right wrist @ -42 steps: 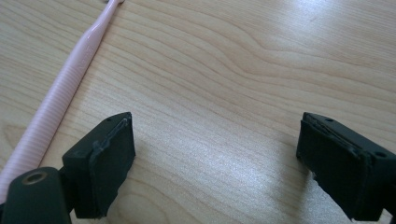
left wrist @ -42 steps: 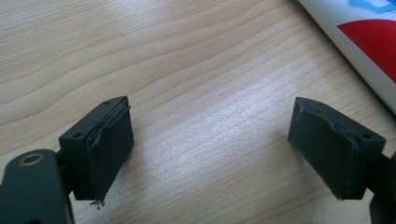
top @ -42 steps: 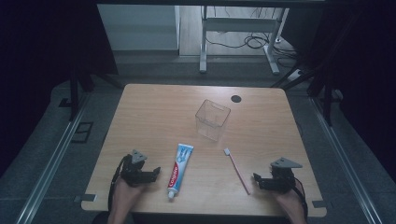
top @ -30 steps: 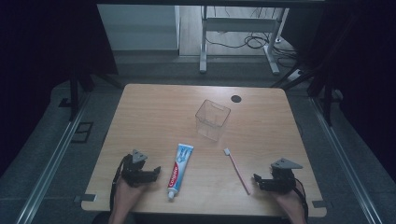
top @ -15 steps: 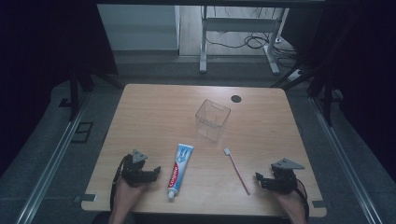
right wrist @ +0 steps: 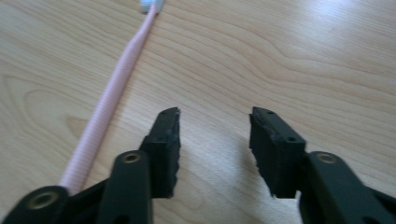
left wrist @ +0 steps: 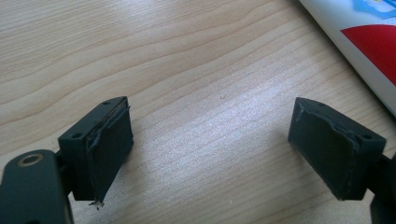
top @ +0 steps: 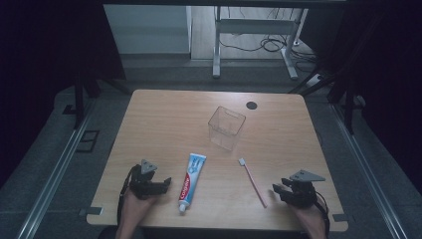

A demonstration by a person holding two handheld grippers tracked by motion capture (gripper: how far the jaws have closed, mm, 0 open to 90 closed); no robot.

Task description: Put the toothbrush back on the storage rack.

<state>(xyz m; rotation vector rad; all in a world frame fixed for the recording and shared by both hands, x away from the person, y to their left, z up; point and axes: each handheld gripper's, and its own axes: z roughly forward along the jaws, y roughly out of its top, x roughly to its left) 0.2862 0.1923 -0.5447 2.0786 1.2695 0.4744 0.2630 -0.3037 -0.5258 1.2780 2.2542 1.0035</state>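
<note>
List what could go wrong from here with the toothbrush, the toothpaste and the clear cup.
1. The toothbrush is thin and lies flat on the table; the open right tool sits beside it, so a grasp might slip or push it away.
2. The toothpaste tube lies just past the open left tool; a careless reach could nudge it.
3. The clear cup looks light and could tip when things are dropped in.

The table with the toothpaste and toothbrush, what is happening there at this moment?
A person sits at the wooden table with a hand-held gripper in each hand. The left hand-held gripper rests open near the front edge, just left of the toothpaste tube. The right hand-held gripper is also open, just right of the pink toothbrush. Neither holds anything. A clear plastic cup stands upright farther back, with nothing visible in it. Both items lie flat on the table, not yet picked up.
</note>
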